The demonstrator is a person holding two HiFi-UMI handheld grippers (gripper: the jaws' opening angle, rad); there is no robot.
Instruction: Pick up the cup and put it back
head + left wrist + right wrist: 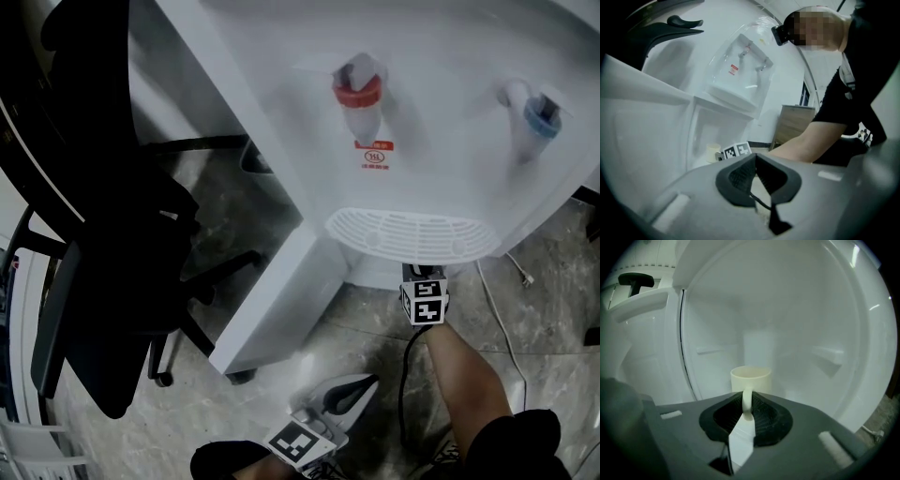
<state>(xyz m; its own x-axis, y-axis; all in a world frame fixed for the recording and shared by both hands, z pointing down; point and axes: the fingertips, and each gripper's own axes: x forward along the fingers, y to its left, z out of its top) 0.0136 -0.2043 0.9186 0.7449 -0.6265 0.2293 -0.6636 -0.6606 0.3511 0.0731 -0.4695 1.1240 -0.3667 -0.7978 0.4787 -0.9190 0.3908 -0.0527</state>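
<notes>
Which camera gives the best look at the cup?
The right gripper view: the cup stands close and centred, its handle between the jaws. The left gripper view shows it small and distant inside the cabinet. In the head view it is hidden below the dispenser.

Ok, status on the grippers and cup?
Right gripper shut on handle of cream ceramic cup. Left gripper shut, empty. Cup inside white dispenser cabinet, door open.
</notes>
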